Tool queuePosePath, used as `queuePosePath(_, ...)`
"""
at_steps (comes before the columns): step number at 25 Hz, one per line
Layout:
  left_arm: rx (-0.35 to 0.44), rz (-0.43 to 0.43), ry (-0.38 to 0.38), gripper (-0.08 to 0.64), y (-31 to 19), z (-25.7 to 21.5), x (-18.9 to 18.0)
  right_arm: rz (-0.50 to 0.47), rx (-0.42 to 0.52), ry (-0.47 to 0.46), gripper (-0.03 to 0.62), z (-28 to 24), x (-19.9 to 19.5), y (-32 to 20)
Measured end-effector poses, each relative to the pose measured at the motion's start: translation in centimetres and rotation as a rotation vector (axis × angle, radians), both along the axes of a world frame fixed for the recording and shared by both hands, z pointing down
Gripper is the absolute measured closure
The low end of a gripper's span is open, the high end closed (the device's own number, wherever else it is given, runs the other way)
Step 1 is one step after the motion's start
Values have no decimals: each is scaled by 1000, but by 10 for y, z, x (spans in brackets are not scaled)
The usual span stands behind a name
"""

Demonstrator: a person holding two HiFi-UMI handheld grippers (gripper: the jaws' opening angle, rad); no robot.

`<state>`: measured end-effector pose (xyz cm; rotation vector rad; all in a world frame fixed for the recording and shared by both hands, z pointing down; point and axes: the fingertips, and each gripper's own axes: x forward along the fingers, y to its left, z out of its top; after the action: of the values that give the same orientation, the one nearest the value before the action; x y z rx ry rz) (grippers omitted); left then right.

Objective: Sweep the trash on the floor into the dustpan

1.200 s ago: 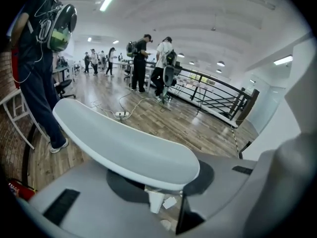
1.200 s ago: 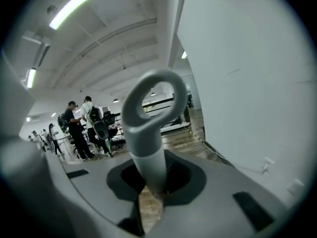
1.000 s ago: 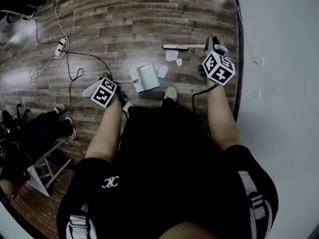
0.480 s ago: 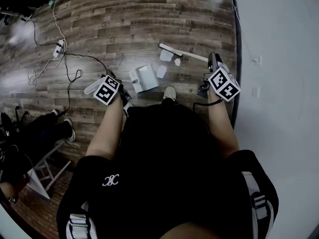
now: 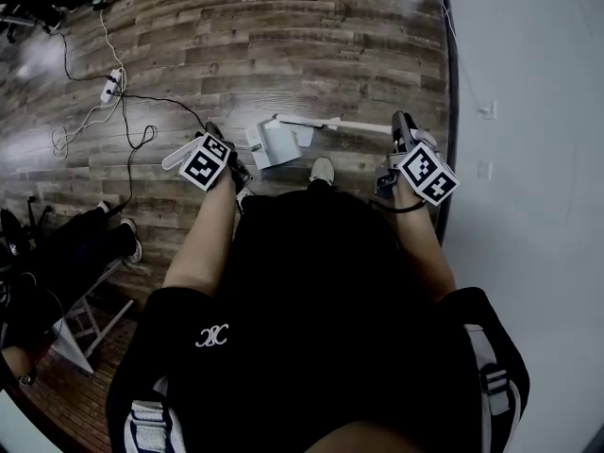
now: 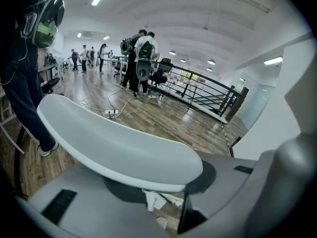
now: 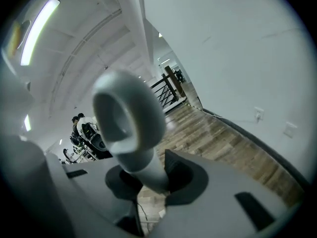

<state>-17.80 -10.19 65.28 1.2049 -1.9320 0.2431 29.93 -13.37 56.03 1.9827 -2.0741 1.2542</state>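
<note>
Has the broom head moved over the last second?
Yes. The broom has swept left, its head going from nearer the wall to the dustpan ahead of the shoe.

Far floor [image 5: 283, 26]: open boards, free passage across the whole width.
Left: cables [image 5: 132, 111] loop over the boards, with a power strip [image 5: 111, 85] among them.
Near left: another person's legs [image 5: 75, 239] and a white frame [image 5: 85, 319] close that corner.
Centre: dustpan [image 5: 274, 144] on the boards. The broom [image 5: 330, 123] reaches in from the right, its head at the pan's far edge. The wearer's shoe [image 5: 323, 173] is just near of the pan.
Right: wall [image 5: 528, 111] shuts that side, leaving only a narrow strip of boards beside it.
</note>
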Motion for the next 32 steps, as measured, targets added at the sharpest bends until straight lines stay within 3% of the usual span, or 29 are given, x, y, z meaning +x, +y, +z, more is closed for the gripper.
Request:
queuePosePath(6, 9, 20, 3, 423, 0, 0, 1, 65, -71, -121, 499, 16, -5, 21)
queuePosePath(9, 11, 24, 7, 423, -1, -1, -1, 92, -69, -136, 499, 12, 0, 22)
queuePosePath(14, 11, 74, -4, 423, -2, 1, 0, 95, -52, -96, 499, 1, 15, 26)
queuePosePath(20, 10, 116, -8, 423, -3, 1, 7, 167, 14, -28, 503, -33, 64, 28)
queuePosePath(27, 18, 150, 12, 407, -4, 0, 17, 285, 40, 94, 506, -59, 127, 38)
queuePosePath(32, 6, 157, -14, 407, 0, -5, 18, 389, 39, 156, 503, -62, 157, 48)
